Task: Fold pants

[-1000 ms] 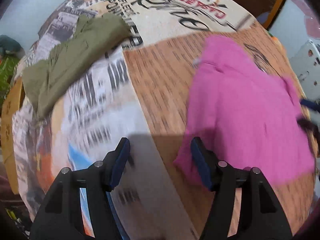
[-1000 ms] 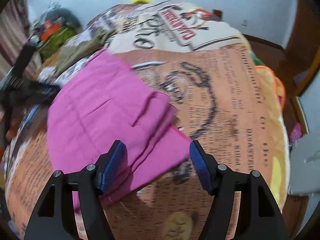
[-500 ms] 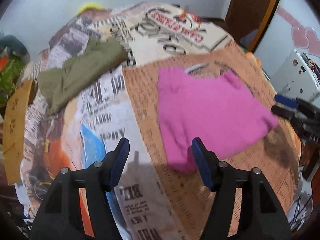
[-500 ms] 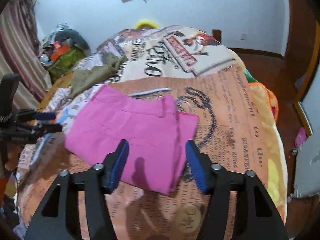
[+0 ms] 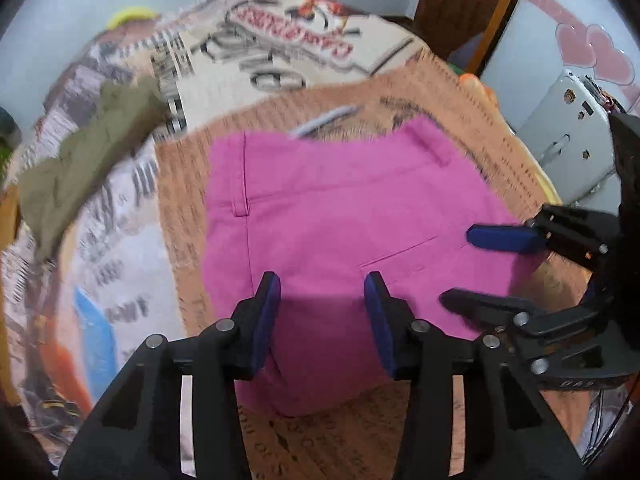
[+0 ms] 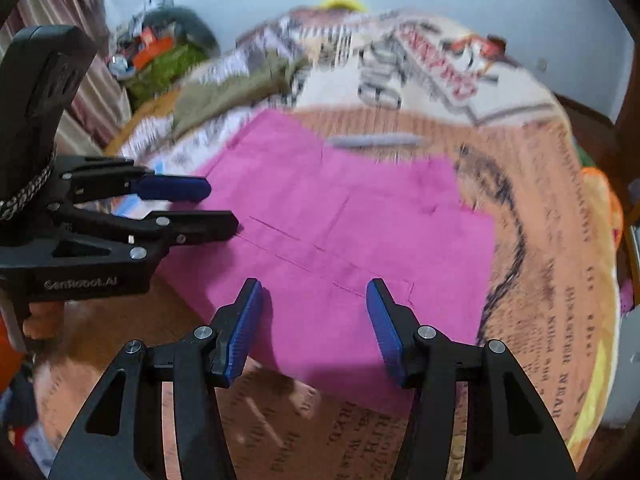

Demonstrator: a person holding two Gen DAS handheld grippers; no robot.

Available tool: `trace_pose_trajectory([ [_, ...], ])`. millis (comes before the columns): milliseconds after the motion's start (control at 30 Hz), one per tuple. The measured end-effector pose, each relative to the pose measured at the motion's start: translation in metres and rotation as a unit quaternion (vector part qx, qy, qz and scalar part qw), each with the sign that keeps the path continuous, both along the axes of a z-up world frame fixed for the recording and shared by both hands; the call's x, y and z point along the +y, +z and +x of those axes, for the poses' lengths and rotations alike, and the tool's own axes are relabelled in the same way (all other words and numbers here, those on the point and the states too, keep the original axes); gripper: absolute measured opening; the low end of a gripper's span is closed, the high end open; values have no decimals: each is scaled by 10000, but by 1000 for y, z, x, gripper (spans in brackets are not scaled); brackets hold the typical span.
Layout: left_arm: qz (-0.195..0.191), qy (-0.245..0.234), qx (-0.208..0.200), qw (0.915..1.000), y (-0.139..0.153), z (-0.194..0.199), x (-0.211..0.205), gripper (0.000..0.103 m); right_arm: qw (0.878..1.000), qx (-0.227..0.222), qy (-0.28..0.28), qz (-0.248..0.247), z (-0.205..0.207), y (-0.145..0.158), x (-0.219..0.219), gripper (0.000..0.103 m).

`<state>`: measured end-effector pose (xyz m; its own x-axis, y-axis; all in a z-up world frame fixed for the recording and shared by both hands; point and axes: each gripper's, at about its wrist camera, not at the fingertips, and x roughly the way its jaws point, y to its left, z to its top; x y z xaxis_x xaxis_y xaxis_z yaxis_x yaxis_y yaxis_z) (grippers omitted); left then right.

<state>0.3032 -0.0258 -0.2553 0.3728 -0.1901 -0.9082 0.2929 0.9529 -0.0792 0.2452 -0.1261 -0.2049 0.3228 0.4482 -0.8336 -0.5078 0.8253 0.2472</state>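
Pink pants point(image 5: 340, 220) lie folded flat on the printed bedspread, also in the right wrist view point(image 6: 352, 232). My left gripper point(image 5: 322, 292) is open and empty, hovering over the near edge of the pants; it shows in the right wrist view point(image 6: 218, 206) at the left. My right gripper point(image 6: 314, 298) is open and empty over the near edge of the pants; it shows in the left wrist view point(image 5: 460, 268) at the right, over the pants' right side.
Olive green pants point(image 5: 84, 160) lie crumpled at the far left of the bed, also in the right wrist view point(image 6: 236, 88). The newspaper-print bedspread point(image 5: 280, 60) covers the bed. A white appliance point(image 5: 568, 132) stands to the right. Clutter point(image 6: 160, 52) sits beyond the bed's left side.
Both grippers have pulled back and up from the pink pants, then come in again over the near edge. The pants now lie as a flat folded rectangle.
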Motion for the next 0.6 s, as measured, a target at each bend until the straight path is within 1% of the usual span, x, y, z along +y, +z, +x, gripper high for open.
trace_pose_trajectory([
  [100,-236,-18,-71,9997,3,-7,13,46,9996,-147,199,-104,-6,0,-2,48],
  [200,-293,82,-79,9995,12,-13,28,48,9997,-127,169,-93,-8,1,-12,48],
  [267,-191,296,-148,9993,19,-17,42,48,9999,-119,27,-48,-11,2,-22,48],
  [300,-60,428,-181,9989,22,-20,52,48,9999,-117,-36,-34,-13,2,-25,48],
  [433,-46,669,-98,9977,25,-34,82,48,9997,-47,-223,0,-14,-1,-32,49],
  [500,-120,619,-60,9980,27,-45,86,48,9996,-23,-269,44,-14,-2,-33,49],
  [600,-183,414,6,9990,24,-59,79,49,9996,-53,-279,-24,-16,-1,-29,50],
])
